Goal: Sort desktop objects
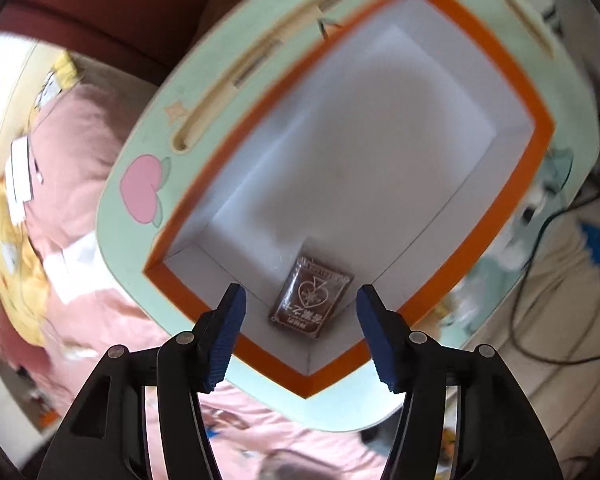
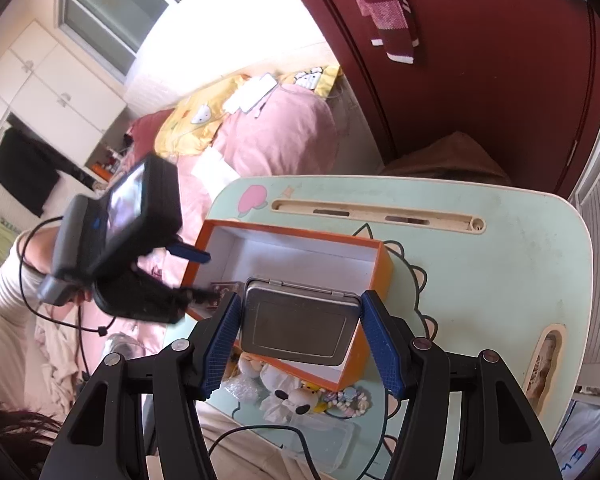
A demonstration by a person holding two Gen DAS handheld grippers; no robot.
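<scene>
**Card deck in the box, tin held above it**

The left claw (image 1: 300, 312) hung with its jaws parted and nothing between them, above the orange box (image 1: 540, 128). A wrapped deck of cards (image 1: 312, 306) lay flat on the white floor of the box, in the corner nearest that claw. The right claw (image 2: 300, 320) gripped a grey metal tin (image 2: 300, 320) by its two short sides, over the near end of the box. The box stood on the pale green surface (image 2: 500, 260), with small plush trinkets (image 2: 300, 396) just beside it.
</scene>
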